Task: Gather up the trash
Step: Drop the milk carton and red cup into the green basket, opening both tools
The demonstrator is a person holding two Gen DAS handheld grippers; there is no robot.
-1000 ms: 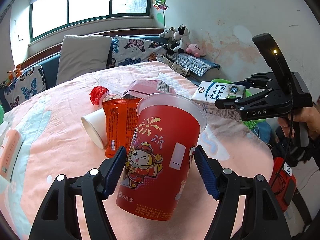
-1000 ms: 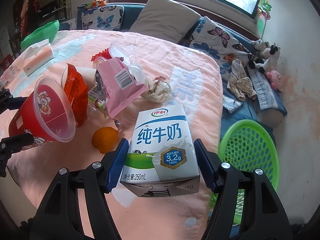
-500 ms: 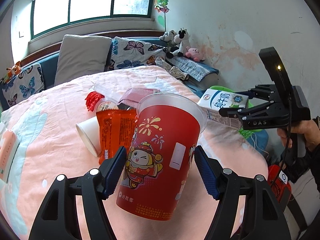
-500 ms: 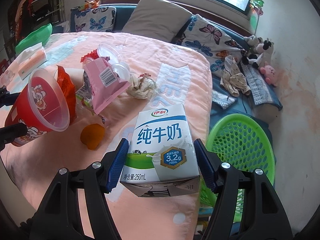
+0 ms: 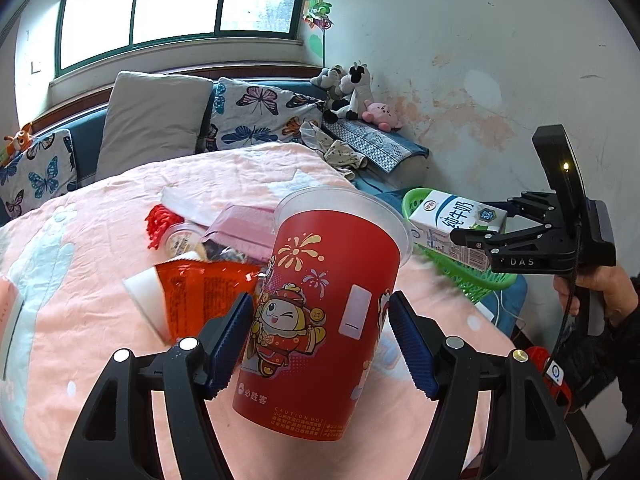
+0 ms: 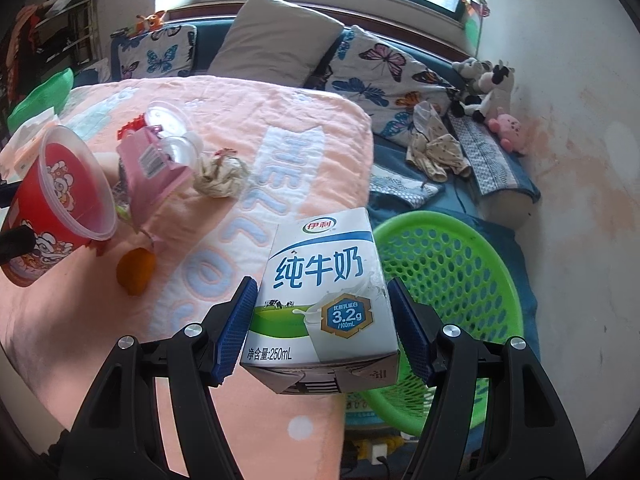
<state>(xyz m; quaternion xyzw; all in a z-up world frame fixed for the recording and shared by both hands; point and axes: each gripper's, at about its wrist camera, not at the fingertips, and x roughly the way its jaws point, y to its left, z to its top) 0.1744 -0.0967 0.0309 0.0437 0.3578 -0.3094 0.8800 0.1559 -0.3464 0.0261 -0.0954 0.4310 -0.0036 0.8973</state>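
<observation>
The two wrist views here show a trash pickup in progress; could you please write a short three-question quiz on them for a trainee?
1. True or false: the left gripper holds the red cup.
2. What does the right gripper hold?
A. orange wrapper
B. milk carton
C. pink packet
3. Fill in: beside the bed, below the carton, stands a green ____.

Key: 1 true; 2 B; 3 basket.

Grey rectangular fabric pillow far ahead, butterfly-print cushions beside it, black-and-white plush cow ahead right, pink plush toy nearer right
</observation>
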